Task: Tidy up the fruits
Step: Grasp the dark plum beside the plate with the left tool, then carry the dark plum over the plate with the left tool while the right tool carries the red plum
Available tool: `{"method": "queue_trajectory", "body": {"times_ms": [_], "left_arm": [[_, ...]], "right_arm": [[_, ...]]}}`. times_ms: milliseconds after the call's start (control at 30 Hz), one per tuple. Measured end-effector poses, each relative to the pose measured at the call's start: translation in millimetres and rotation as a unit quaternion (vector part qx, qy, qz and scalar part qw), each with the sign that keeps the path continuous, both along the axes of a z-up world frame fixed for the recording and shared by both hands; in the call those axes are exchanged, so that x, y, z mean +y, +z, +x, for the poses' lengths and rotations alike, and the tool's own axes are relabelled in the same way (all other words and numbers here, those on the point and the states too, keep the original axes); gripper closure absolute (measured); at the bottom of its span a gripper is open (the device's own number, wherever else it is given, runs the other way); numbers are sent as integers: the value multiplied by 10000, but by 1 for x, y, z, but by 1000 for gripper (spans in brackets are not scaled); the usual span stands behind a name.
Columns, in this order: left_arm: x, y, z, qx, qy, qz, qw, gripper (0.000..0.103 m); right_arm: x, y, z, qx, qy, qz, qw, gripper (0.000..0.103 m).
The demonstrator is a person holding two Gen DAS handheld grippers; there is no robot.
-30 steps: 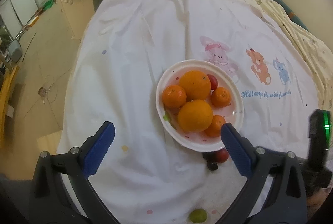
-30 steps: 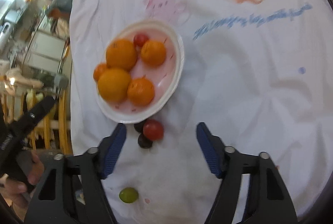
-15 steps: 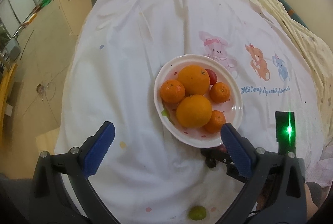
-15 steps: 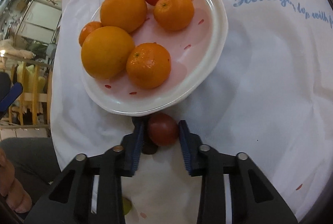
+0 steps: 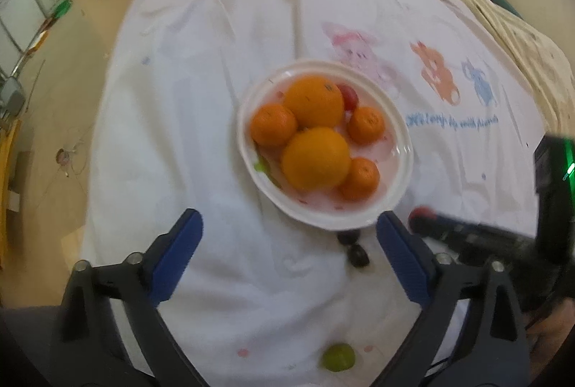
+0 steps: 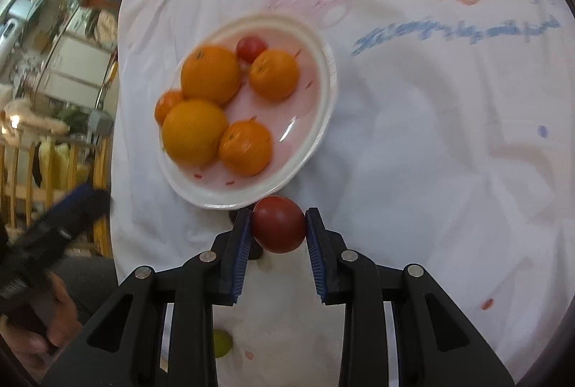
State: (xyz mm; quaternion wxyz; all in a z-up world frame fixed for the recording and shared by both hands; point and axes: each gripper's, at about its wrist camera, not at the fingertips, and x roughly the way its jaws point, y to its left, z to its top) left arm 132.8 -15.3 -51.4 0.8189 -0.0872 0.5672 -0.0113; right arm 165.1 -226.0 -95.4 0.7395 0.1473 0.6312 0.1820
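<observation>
Red and glossy, the small tomato (image 6: 278,223) sits pinched between the blue pads of the right claw (image 6: 277,225), just near the white plate (image 6: 320,121) on the bed sheet (image 6: 431,153). The jaws have just been closing on it — the pick is made. Next, I judge, comes a lift over the rim into a gap beside the oranges (image 6: 210,74). The left claw (image 5: 287,243) hovers wide open, holding nothing, and has just narrowed slightly. Two dark grapes (image 5: 354,248) and a green grape (image 5: 337,356) lie loose nearby.

Orange fruit (image 6: 210,74) on a white plate (image 6: 325,88); cartoon-printed white cloth (image 6: 431,135).
</observation>
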Motion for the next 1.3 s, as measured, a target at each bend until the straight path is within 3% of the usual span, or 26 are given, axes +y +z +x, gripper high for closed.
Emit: {"method": "queue_trajectory", "body": {"times_ms": [133,267,333,400,600,700,733,767,1300], "left_arm": [[-19,-23,-8,316,-74,-223,9992,14],[-42,-50,-13,744,-266,-260,9965,33],[-50,-60,-14,899,-270,-245,9953,37],[-55,-64,-12,967,-245,-274,9946,44],[-70,-77,-3,1096,-392,-109,9931,53],[-77,-82,0,1123,-424,50,9928,71],[-79,-82,0,1108,-480,41,9927,84],[-82,-82,0,1124,-559,13,9921,87],[-70,-60,-19,883,-732,-103,9933,89]], "right_arm": [[-24,10,-5,-154,-426,183,9988,71],[-40,16,-9,-191,-669,282,9972,71],[-41,19,-10,-216,-725,302,9967,71],[-44,21,-11,-229,-754,316,9964,71],[-58,21,-15,-215,-855,331,9956,71],[-61,24,-16,-260,-878,368,9951,71],[-61,23,-16,-266,-872,374,9951,71],[-61,23,-16,-267,-870,376,9951,71],[-53,30,-14,-340,-793,399,9955,71]]}}
